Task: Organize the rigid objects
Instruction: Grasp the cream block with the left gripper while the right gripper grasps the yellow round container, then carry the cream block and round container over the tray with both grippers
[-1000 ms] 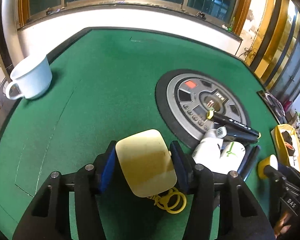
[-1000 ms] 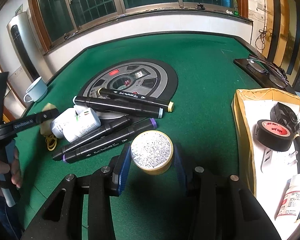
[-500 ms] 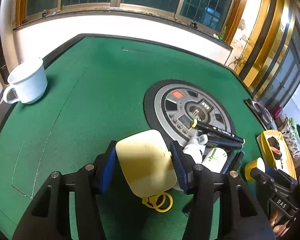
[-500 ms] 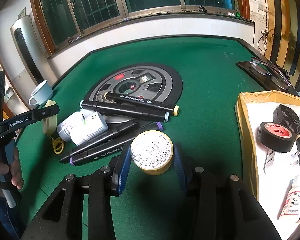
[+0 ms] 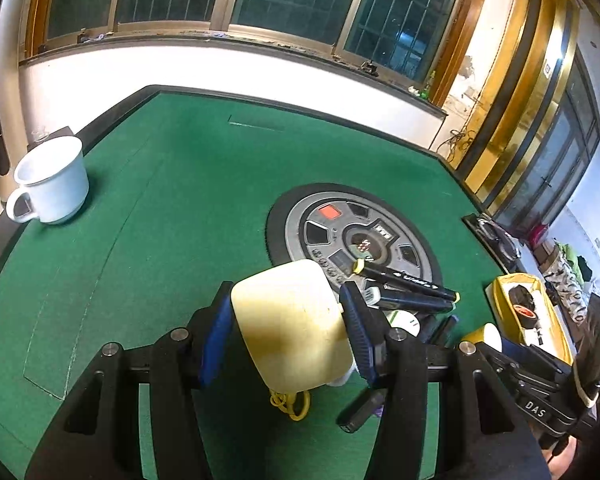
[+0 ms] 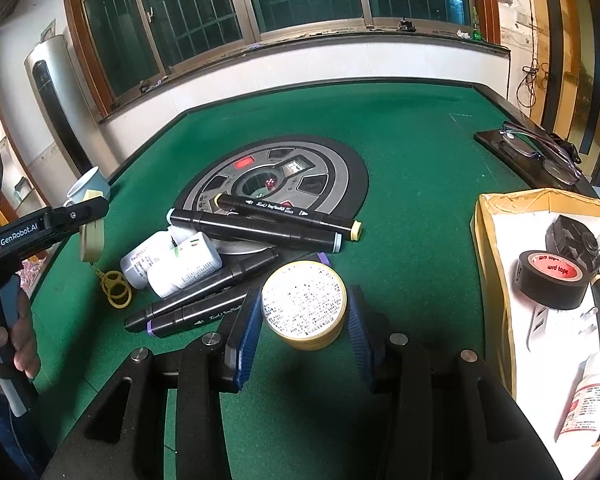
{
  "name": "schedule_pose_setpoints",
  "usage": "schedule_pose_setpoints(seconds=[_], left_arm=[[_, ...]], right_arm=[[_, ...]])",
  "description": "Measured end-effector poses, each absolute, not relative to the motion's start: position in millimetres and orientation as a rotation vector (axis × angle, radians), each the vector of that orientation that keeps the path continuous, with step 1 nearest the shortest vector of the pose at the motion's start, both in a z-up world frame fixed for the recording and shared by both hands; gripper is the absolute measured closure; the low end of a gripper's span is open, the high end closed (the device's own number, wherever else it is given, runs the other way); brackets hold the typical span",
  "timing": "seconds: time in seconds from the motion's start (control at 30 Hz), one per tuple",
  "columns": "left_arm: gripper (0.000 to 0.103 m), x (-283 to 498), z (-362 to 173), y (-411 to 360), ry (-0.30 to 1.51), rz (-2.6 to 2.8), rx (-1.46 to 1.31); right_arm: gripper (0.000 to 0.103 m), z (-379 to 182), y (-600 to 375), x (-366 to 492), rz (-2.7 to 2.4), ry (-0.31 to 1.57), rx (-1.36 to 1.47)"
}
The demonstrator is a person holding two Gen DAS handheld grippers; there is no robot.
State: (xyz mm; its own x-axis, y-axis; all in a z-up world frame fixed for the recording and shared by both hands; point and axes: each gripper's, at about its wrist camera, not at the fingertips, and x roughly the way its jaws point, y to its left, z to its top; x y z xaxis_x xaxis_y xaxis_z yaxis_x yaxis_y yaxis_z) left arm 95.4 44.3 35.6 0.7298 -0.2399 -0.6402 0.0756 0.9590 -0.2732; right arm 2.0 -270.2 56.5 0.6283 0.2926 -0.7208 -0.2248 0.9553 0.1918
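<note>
Clamping a cream rounded tag (image 5: 290,328) between its blue pads, the left gripper (image 5: 288,332) holds it off the green table (image 5: 160,220), yellow rings (image 6: 116,290) dangling below. Right of it lie two white bottles (image 6: 184,266) and black markers (image 6: 256,230). The right gripper (image 6: 303,322) grips a round yellow tin (image 6: 304,304); furthest right sits a tray (image 6: 486,264).

**Both grippers loaded, angled down**

Left gripper (image 5: 288,328) is clamped on a cream block, tilted down toward the bench, with a hand (image 6: 8,340) wrapped round its handle. Right gripper (image 6: 304,316) points down too, its blue pads (image 6: 246,326) pinching a round yellow tin.
</note>
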Motion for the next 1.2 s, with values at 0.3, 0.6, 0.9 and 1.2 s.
schedule_pose_setpoints(seconds=[0.3, 0.6, 0.9, 1.2], left_arm=[[0.052, 81, 49, 20, 0.7, -0.278, -0.212], [0.052, 61, 67, -17, 0.675, -0.425, -0.207], [0.052, 35, 82, -68, 0.673, -0.58, -0.219], [0.052, 19, 90, -142, 0.717, -0.714, -0.172]], right_arm=[[0.066, 61, -270, 0, 0.305, 0.812, 0.093], [0.066, 67, -271, -5, 0.302, 0.779, 0.117], [0.066, 91, -297, -37, 0.286, 0.723, 0.202], [0.066, 115, -366, -70, 0.194, 0.659, 0.255]])
